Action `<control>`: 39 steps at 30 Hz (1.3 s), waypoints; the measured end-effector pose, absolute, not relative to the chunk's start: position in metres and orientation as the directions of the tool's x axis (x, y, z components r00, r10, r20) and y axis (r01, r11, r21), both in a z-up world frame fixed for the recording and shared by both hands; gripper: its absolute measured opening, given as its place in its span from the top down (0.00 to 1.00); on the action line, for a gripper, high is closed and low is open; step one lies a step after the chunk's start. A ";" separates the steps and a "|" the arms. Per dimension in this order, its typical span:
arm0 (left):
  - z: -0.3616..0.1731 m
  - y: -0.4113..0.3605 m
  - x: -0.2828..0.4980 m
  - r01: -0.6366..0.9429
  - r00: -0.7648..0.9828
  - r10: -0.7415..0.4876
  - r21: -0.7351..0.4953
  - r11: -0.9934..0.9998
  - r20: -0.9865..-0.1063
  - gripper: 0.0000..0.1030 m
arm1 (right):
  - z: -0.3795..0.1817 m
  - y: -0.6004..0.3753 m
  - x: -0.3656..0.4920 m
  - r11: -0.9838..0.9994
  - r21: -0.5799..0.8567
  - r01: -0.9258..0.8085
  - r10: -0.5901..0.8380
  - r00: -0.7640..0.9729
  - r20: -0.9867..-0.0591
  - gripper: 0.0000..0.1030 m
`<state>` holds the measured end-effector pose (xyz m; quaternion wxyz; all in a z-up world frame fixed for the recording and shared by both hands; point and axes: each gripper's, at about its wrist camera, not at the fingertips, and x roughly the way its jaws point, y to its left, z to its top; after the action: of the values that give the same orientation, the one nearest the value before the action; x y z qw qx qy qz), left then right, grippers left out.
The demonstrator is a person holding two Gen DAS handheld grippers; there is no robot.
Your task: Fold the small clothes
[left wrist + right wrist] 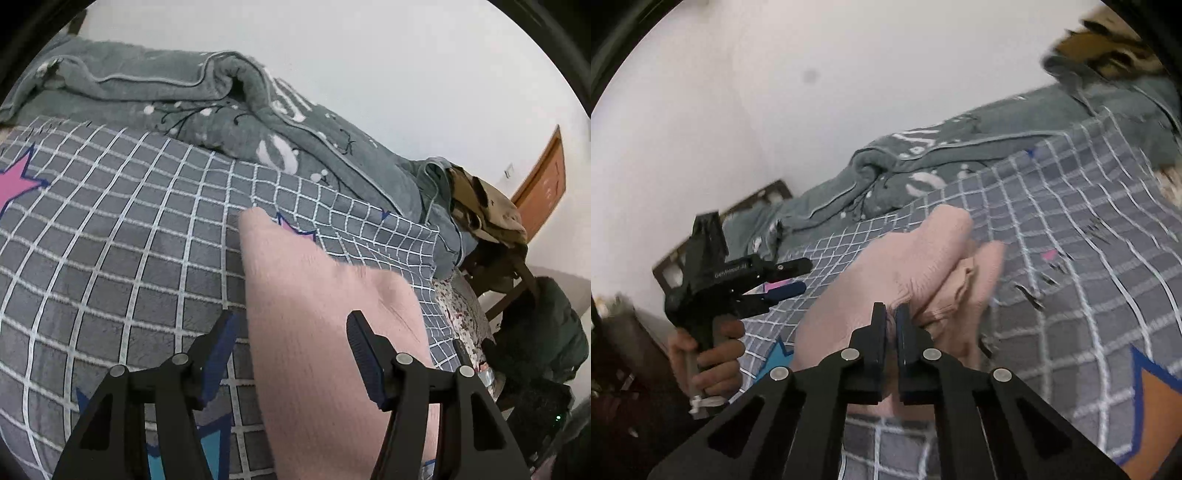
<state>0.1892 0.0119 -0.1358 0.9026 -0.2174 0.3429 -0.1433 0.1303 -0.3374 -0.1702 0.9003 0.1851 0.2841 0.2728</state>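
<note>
We see a soft, matt pink knit garment (325, 332) on a fuzzy checked bedsheet (110, 258), beside a plush grey blanket (184, 81); our matt black plastic right gripper (891, 314) pinches the knit.

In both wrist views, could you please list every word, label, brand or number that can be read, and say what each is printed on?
"GenRobot.AI": small white print on the black body of the left gripper, seen in the right wrist view; small, so the reading is tentative.
Large white letters on the grey blanket: folded and distorted, not readable.
Marking on the orange door: too small to read.
Pink garment: no text visible.
</note>
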 end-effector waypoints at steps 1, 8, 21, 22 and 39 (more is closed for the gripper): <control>-0.137 0.009 0.190 0.124 0.723 -0.414 -0.485 0.866 -0.554 0.41 | -0.176 -0.338 0.131 0.791 0.488 -0.368 0.587 0.680 -0.438 0.95; -0.149 0.001 0.192 0.194 0.715 -0.446 -0.461 0.866 -0.537 0.40 | -0.178 -0.321 0.133 0.847 0.388 -0.363 0.527 0.664 -0.530 0.91; -0.164 0.010 0.204 0.213 0.737 -0.436 -0.435 0.875 -0.516 0.39 | -0.173 -0.285 0.218 0.878 0.387 -0.283 0.474 0.630 -0.615 0.67; -0.163 0.011 0.202 0.224 0.743 -0.444 -0.439 0.870 -0.500 0.39 | -0.176 -0.285 0.216 0.874 0.390 -0.290 0.481 0.637 -0.602 0.71; -0.162 0.006 0.194 0.296 0.698 -0.538 -0.495 0.817 -0.472 0.37 | -0.171 -0.344 0.189 0.846 0.487 -0.219 0.469 0.738 -0.484 0.63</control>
<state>0.1940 0.0056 -0.1625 0.9007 -0.1943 0.3122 -0.2316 0.1891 -0.3440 -0.1713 0.9099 0.2034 0.3082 0.1891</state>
